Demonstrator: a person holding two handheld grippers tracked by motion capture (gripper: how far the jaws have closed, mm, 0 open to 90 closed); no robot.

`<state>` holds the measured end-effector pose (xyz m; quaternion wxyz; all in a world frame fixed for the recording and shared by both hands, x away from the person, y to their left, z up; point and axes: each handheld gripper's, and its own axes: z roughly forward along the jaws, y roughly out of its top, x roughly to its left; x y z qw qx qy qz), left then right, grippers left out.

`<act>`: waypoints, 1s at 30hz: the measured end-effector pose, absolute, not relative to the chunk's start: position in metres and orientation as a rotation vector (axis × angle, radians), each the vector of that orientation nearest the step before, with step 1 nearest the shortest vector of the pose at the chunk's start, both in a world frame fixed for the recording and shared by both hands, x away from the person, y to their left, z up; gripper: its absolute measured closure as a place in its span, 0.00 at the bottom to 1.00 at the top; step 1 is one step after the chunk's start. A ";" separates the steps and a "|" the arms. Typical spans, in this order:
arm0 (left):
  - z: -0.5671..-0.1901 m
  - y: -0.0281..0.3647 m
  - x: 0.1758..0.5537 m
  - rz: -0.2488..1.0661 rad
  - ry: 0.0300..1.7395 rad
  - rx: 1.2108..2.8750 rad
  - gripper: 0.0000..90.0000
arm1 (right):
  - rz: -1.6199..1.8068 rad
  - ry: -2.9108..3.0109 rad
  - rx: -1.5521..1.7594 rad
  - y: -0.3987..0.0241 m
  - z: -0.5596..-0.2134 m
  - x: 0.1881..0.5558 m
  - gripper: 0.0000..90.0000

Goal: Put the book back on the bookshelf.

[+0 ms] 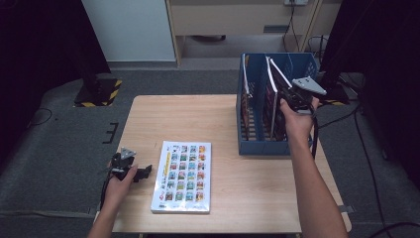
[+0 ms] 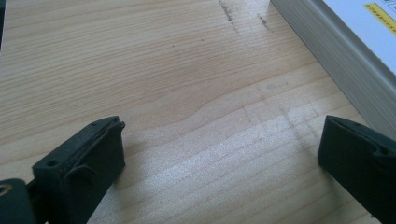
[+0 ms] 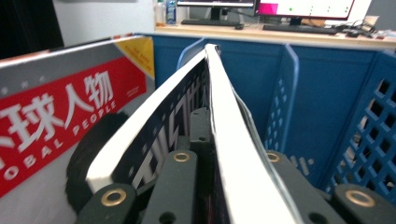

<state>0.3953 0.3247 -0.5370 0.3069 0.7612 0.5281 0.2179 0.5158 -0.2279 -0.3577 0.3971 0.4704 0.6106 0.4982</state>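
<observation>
Nearest the camera, the left tongs are held wide open and empty on the surface, just beside a flat book not yet filed. Rightward, a magazine is clamped by the right tongs, partly lowered into the blue rack.

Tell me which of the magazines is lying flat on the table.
The magazine with the grid of small pictures, beside the left gripper; the others stand upright in the blue rack.
</observation>
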 end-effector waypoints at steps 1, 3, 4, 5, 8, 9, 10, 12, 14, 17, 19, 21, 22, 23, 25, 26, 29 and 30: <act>-0.537 0.324 0.395 0.576 1.397 2.013 0.00 | 1.263 1.530 1.190 -0.229 -0.355 0.517 0.93; -0.537 0.324 0.395 0.576 1.397 2.013 0.00 | 1.257 1.516 1.191 -0.229 -0.354 0.519 0.93; -0.537 0.324 0.395 0.576 1.397 2.013 0.00 | 1.258 1.511 1.189 -0.229 -0.353 0.521 0.93; -0.537 0.324 0.395 0.576 1.397 2.013 0.00 | 1.265 1.505 1.189 -0.229 -0.353 0.522 0.93; -0.537 0.324 0.395 0.576 1.397 2.013 0.00 | 1.266 1.496 1.190 -0.228 -0.354 0.526 0.93; -0.537 0.324 0.395 0.576 1.397 2.013 0.00 | 1.267 1.491 1.195 -0.228 -0.355 0.527 0.93; -0.537 0.324 0.395 0.576 1.397 2.013 0.00 | 1.267 1.491 1.195 -0.228 -0.355 0.527 0.93; -0.537 0.324 0.395 0.576 1.397 2.013 0.00 | 1.266 1.481 1.191 -0.228 -0.356 0.531 0.93; -0.537 0.324 0.395 0.576 1.397 2.013 0.00 | 1.265 1.477 1.195 -0.228 -0.356 0.532 0.93; -0.537 0.324 0.395 0.576 1.397 2.013 0.00 | 1.260 1.470 1.195 -0.228 -0.356 0.534 0.93; -0.537 0.324 0.395 0.576 1.397 2.012 0.00 | 1.259 1.467 1.193 -0.228 -0.356 0.535 0.93; -0.537 0.324 0.395 0.576 1.397 2.013 0.00 | 1.255 1.468 1.191 -0.228 -0.357 0.535 0.93; -0.537 0.324 0.395 0.576 1.397 2.013 0.00 | 1.252 1.468 1.192 -0.228 -0.357 0.535 0.93; -0.537 0.324 0.395 0.576 1.397 2.013 0.00 | 1.251 1.468 1.191 -0.228 -0.358 0.535 0.93; -0.537 0.324 0.395 0.576 1.397 2.013 0.00 | 1.250 1.466 1.188 -0.228 -0.359 0.536 0.93; -0.537 0.324 0.395 0.576 1.397 2.013 0.00 | 1.250 1.466 1.188 -0.228 -0.359 0.536 0.93; -0.537 0.324 0.395 0.576 1.397 2.013 0.00 | 1.249 1.462 1.183 -0.228 -0.361 0.536 0.93; -0.537 0.324 0.395 0.576 1.397 2.013 0.00 | 1.251 1.459 1.186 -0.228 -0.362 0.536 0.93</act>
